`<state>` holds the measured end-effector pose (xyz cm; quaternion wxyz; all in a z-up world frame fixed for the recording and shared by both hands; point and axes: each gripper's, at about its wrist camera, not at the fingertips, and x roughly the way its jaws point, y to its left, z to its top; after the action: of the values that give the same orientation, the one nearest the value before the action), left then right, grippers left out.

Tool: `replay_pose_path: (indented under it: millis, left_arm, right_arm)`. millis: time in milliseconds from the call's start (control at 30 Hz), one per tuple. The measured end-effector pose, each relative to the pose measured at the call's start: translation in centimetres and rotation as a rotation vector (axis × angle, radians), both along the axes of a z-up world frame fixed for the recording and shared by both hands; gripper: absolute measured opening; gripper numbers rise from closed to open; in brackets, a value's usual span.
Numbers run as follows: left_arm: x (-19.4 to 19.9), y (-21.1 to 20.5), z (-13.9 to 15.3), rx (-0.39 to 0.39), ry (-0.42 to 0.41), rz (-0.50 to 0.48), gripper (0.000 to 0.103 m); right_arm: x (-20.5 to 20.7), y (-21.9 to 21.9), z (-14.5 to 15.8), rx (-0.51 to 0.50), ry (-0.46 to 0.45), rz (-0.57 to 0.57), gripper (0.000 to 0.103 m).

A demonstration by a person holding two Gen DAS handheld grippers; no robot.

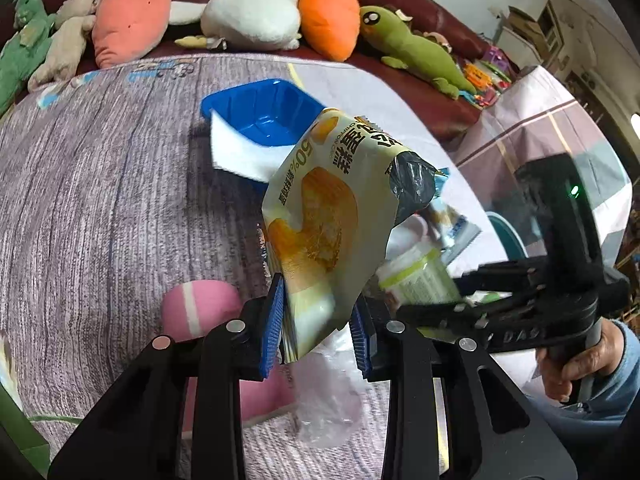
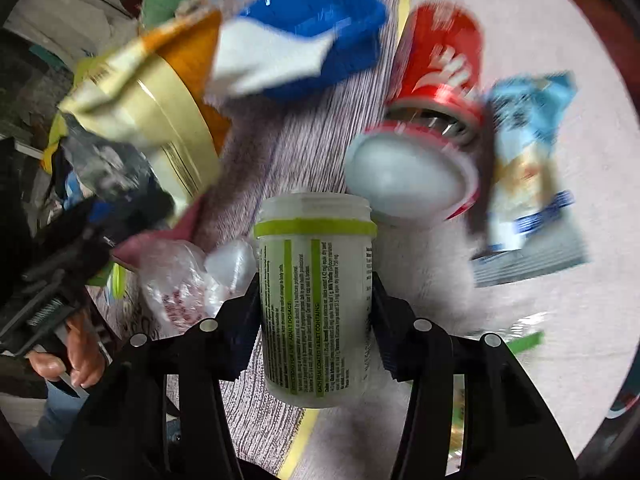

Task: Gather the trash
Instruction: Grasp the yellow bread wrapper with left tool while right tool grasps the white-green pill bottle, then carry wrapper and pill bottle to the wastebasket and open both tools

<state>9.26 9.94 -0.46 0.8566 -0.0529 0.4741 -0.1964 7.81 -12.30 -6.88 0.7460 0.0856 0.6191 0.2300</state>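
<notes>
My left gripper point(image 1: 318, 316) is shut on a yellow cake wrapper point(image 1: 320, 224) and holds it up above the table; the wrapper also shows in the right wrist view point(image 2: 140, 92). My right gripper point(image 2: 316, 300) is shut on a white pill bottle point(image 2: 314, 300) with a green band; the bottle shows in the left wrist view point(image 1: 416, 276) too. A blue tray point(image 1: 264, 114) with a white napkin point(image 1: 244, 156) lies beyond. A red soda can point(image 2: 436, 76), a light blue snack wrapper point(image 2: 528, 168) and a clear plastic bag point(image 2: 176, 284) lie on the table.
A pink ball point(image 1: 198, 306) rests on the purple striped tablecloth point(image 1: 100, 200). Stuffed toys point(image 1: 248, 16) line a dark red sofa point(image 1: 432, 20) behind. A green scrap point(image 2: 524, 342) lies to the right. The right wrist view is motion-blurred.
</notes>
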Motion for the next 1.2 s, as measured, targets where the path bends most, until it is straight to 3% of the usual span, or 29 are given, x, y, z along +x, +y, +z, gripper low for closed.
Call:
replay_pose_path:
  millis: [200, 500, 867, 1200]
  left_arm:
    - [-1.0, -2.6, 1.7, -0.020, -0.025, -0.047, 0.031]
    - [-1.2, -11.0, 2.5, -0.007, -0.028, -0.185, 0.031]
    - [-1.1, -23.8, 2.6, 0.004, -0.007, -0.373, 0.031]
    - [-0.9, -35.8, -1.0, 0.075, 0.076, -0.536, 0.031]
  right_arm:
    - [-0.9, -4.6, 3.6, 0.050, -0.086, -0.103, 0.048]
    - [-3.8, -15.7, 6.8, 0.086, -0.167, -0.317, 0.048]
    - [-8.8, -27.0, 7.0, 0.148, -0.237, -0.541, 0.048]
    - [-13.7, -38.9, 4.2, 0.155, -0.243, -0.790, 0.048]
